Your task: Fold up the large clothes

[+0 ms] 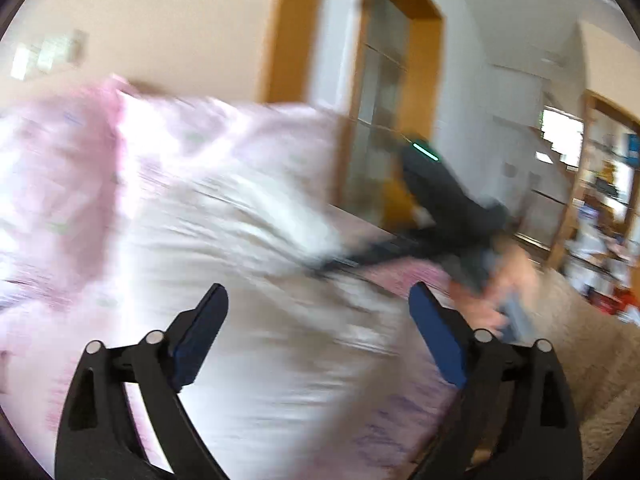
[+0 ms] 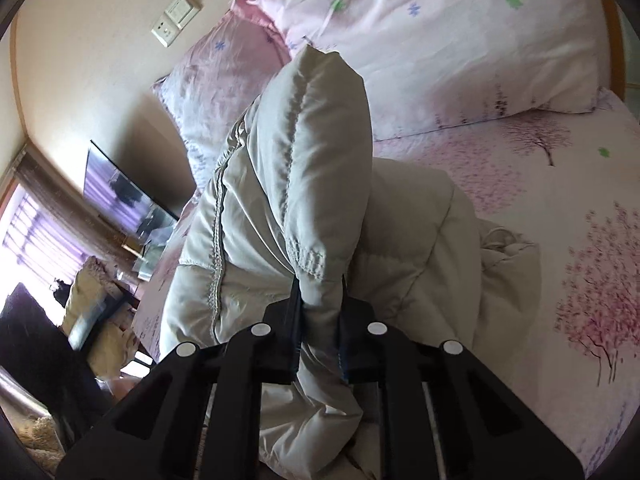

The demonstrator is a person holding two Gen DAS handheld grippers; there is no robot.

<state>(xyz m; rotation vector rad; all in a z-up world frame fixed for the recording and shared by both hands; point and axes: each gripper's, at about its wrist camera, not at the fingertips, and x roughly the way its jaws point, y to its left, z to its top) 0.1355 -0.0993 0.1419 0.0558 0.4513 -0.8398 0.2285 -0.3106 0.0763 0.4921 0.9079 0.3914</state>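
Two handheld grippers work over a bed covered in a pink sheet [image 2: 560,184] printed with blossom trees. A large pale grey-white quilted jacket [image 2: 420,232] lies bunched near the middle of the bed, below the pink pillows [image 2: 440,48] at twelve o'clock in the right wrist view.

The right gripper [image 2: 320,312] has its jaws drawn in close on a padded, stitched fold of the jacket, perhaps a sleeve or a hem. That fold stands up from the jaws toward twelve o'clock and hangs down below them toward six o'clock, so the pads are pressing on cloth.

The left gripper [image 1: 320,320] has its jaws spread wide, with nothing between the blue pads. Its view is badly blurred. Pale cloth fills the centre and left, and the other gripper's dark body [image 1: 448,208] with a person's hand [image 1: 504,280] shows at about three o'clock. Whether the left jaws touch the cloth cannot be told.

Judging from this, the step in hand is lifting one edge to fold the jacket. To do it well, the right grip should hold both layers firmly, and the free left gripper should find the matching edge or corner. Puffy filling will likely spring back, so the fold may need pressing flat.
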